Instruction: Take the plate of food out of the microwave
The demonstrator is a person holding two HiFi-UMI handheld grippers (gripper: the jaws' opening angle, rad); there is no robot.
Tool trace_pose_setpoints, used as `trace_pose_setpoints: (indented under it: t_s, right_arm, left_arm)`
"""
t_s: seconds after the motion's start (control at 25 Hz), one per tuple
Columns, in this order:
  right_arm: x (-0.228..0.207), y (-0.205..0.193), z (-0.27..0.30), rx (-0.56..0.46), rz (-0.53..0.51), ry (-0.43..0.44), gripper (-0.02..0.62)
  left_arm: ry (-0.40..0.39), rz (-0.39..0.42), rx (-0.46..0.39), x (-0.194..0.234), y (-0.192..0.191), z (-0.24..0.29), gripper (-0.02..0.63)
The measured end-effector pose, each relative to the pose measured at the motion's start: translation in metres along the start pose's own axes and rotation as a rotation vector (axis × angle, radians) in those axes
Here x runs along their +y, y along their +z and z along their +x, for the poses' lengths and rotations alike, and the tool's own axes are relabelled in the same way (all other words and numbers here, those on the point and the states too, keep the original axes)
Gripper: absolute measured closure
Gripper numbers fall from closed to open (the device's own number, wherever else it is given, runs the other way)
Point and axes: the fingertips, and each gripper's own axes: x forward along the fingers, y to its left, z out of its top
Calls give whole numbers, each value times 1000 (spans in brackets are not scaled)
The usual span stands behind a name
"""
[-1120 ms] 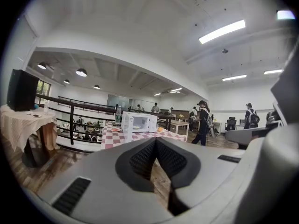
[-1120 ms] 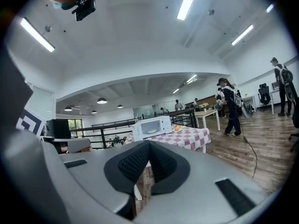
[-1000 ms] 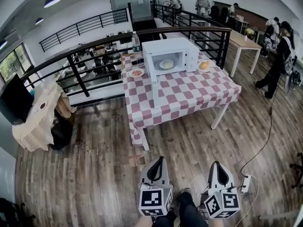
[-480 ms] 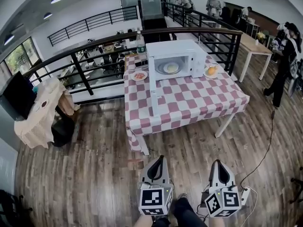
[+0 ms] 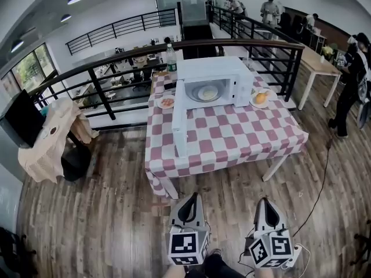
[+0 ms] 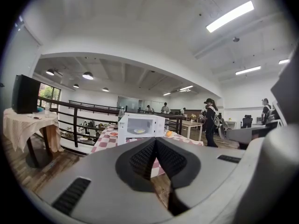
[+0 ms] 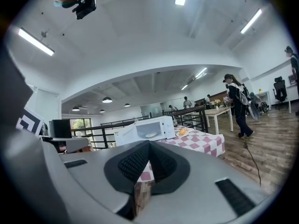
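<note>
A white microwave (image 5: 214, 80) stands on a table (image 5: 243, 138) with a red-and-white checked cloth, its door (image 5: 179, 126) swung open toward me. Inside lies a plate of food (image 5: 207, 92), also seen as a plate (image 6: 139, 131) in the left gripper view and a plate (image 7: 150, 135) in the right gripper view. My left gripper (image 5: 191, 200) and right gripper (image 5: 265, 206) hang low over the wooden floor, well short of the table. Both are shut with nothing between their pads.
Beside the microwave sit a small plate (image 5: 167, 102) on its left and a plate with an orange (image 5: 261, 98) on its right; a bottle (image 5: 170, 55) stands behind. A black railing (image 5: 104, 91) runs behind the table. A person (image 5: 355, 86) stands at right. A power strip (image 5: 298, 251) and cable lie near my right gripper.
The view has closed in on the table, which now sits lower and larger in the head view. Both grippers stay shut and hold the same low place.
</note>
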Motion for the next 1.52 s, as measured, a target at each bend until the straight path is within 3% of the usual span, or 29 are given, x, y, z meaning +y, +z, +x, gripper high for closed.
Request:
trace_pose_setpoints:
  t_s: [0.32,0.88,1.52]
  right_arm:
    - [-33,5,35,11,9,27,601]
    - [-49,10,74,19,21,42,601]
    - [-78,31,191,17,11,12,601]
  left_arm:
    - [31,-9,7,-15,-1,40,598]
    - [47,-3,17,-13,7,83,598]
    - [-12,-20,16,-1,21,214,598]
